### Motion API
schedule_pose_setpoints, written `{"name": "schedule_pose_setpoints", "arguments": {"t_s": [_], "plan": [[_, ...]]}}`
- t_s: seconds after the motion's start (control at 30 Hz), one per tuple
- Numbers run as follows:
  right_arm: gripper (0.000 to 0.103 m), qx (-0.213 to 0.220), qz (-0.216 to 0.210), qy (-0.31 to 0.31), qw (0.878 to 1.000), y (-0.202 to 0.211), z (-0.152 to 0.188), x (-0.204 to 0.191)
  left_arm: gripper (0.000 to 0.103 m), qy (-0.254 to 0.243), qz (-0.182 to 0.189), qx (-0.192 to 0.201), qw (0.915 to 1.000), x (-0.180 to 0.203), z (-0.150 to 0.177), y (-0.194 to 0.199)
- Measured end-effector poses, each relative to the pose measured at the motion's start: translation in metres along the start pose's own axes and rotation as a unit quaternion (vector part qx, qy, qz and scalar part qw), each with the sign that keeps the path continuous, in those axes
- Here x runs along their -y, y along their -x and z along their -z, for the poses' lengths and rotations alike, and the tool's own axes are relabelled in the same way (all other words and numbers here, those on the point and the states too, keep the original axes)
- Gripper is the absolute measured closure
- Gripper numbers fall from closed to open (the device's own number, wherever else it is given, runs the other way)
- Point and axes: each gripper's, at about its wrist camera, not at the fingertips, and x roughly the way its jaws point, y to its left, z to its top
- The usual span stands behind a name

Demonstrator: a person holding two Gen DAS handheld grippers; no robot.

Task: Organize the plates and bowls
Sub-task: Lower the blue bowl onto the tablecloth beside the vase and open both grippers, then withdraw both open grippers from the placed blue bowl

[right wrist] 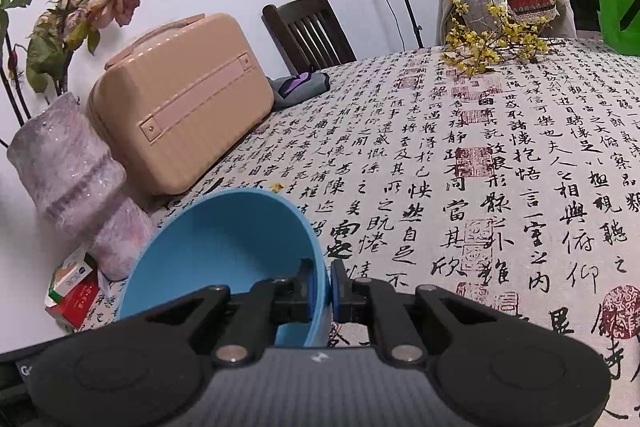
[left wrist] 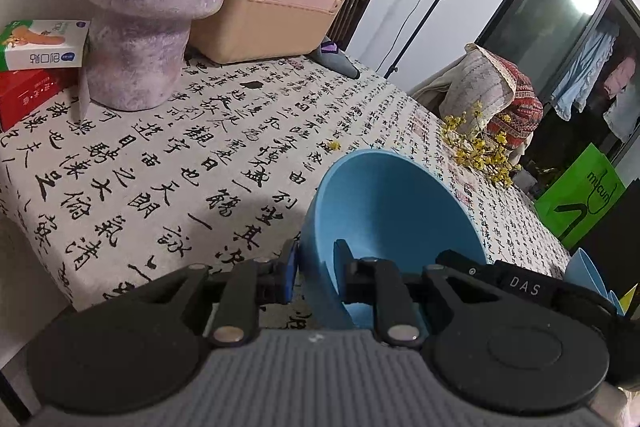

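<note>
Left claw (left wrist: 316, 277) was clamped on the rim of a round blue plastic bowl (left wrist: 384, 211), held tilted over the calligraphy-print tabletop (left wrist: 168, 163). Right claw (right wrist: 322, 291) pinched the wall of a second blue bowl (right wrist: 224, 247). Both bowls were empty. Best level one bowl, then nest the other in slowly.

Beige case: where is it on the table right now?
The beige case sits at the table's far-left, by the wall, between the lilac vase and the dark wooden chair; a folded grey cloth lies beside it.
</note>
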Motion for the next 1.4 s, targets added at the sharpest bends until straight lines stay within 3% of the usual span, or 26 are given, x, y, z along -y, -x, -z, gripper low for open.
{"name": "schedule_pose_setpoints", "arguments": {"t_s": [0.5,0.67,0.73,0.83,0.97,1.03,1.17,1.27,1.33,1.4], "plan": [[0.090,0.024,-0.004,0.014,1.000,0.000,-0.003,0.002,0.075,0.001,0.011,0.013,0.9999,0.003,-0.003,-0.009],[0.090,0.032,-0.009,0.018,0.999,0.003,-0.004,0.002,0.067,-0.014,0.015,0.026,0.9995,0.004,-0.002,-0.006],[0.087,0.040,-0.012,0.023,0.999,0.005,-0.004,0.001,0.059,-0.023,0.020,0.039,0.9988,0.007,-0.002,-0.001],[0.078,0.059,-0.014,0.034,0.998,0.013,-0.003,-0.001,0.047,-0.036,0.018,0.064,0.9972,0.009,0.000,0.008],[0.064,0.086,-0.013,0.050,0.995,0.027,-0.002,-0.002,0.043,-0.045,0.016,0.091,0.9947,0.009,0.001,0.020],[0.055,0.101,-0.011,0.059,0.993,0.035,-0.002,-0.001,0.035,-0.053,0.014,0.106,0.9929,0.010,0.003,0.025],[0.037,0.132,0.006,0.082,0.988,0.051,0.003,0.003,0.020,-0.072,-0.017,0.146,0.9865,0.011,0.010,0.036],[0.031,0.145,0.021,0.088,0.985,0.059,0.006,0.009,0.014,-0.086,-0.041,0.170,0.9809,0.010,0.014,0.042],[0.026,0.149,0.026,0.085,0.985,0.064,0.008,0.015,0.003,-0.091,-0.049,0.185,0.9773,0.007,0.017,0.046],[0.019,0.153,0.027,0.086,0.984,0.067,0.010,0.020,0.000,-0.098,-0.050,0.201,0.9735,0.005,0.021,0.051]]}}
